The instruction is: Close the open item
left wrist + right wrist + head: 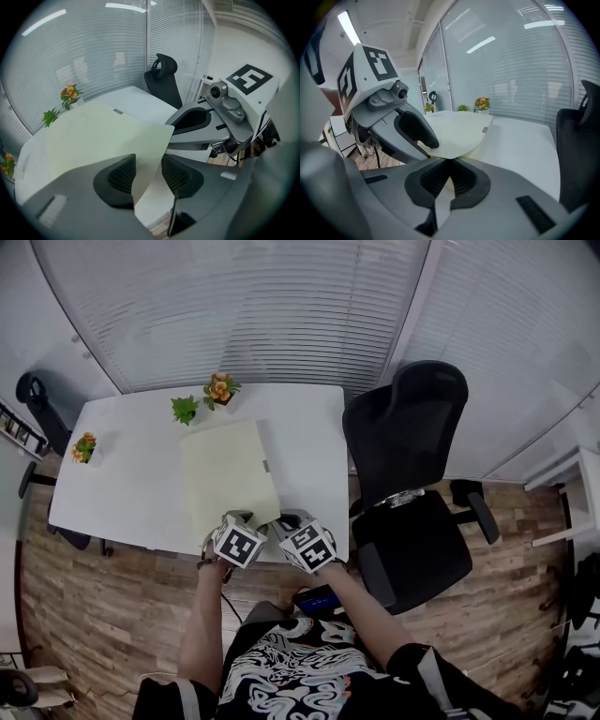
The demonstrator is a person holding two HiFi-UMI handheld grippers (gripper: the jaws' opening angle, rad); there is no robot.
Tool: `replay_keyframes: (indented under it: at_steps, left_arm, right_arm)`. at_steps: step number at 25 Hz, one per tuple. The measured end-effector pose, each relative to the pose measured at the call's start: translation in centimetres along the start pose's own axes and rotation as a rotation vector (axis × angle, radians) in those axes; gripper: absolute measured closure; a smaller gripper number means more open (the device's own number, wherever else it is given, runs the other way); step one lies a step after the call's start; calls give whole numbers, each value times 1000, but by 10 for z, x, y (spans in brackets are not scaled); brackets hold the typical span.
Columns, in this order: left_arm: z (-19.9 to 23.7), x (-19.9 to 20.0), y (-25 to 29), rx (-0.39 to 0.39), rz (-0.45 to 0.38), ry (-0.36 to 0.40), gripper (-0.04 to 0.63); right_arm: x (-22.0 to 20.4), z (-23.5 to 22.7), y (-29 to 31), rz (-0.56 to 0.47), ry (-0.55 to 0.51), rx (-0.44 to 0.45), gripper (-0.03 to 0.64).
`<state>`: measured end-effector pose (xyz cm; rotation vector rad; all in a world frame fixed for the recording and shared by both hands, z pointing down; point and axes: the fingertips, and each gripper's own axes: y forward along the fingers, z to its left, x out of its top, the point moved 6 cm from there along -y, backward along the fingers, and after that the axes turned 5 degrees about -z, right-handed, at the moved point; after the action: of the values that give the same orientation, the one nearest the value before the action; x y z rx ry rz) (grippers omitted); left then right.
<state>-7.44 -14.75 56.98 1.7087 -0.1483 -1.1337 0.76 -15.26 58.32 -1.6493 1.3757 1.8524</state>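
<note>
A pale yellow-green folder (230, 470) lies on the white table (131, 484), and its near cover edge is lifted and curled. Both grippers sit side by side at the table's front edge. My left gripper (238, 518) (148, 176) stands open, with the cover's corner (150, 154) passing loosely between its pads. Just to its right, my right gripper (286, 520) (449, 180) is shut on the same thin cover (457, 133). The left gripper view shows the right gripper (190, 123) at the cover's edge. In the right gripper view the left gripper (415, 133) is beside the cover.
Three small potted flowers (220, 388) (185, 410) (83, 447) stand along the table's far and left sides. A black office chair (412, 493) is close at the right, another chair (37, 399) at the far left. Window blinds lie behind; the floor is wood.
</note>
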Motion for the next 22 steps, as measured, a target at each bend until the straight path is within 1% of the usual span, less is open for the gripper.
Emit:
replay_keyframes:
  at_steps: [5, 8, 22]
  left_arm:
    - [-3, -2, -3, 29, -81, -33, 426]
    - [-4, -5, -4, 46, -115, -43, 426]
    - [-9, -10, -5, 63, -144, -45, 425]
  right_arm:
    - [0, -1, 0, 7, -1, 0, 614]
    - [0, 0, 0, 13, -8, -1, 614]
    - [-2, 3, -3, 21, -15, 4, 615]
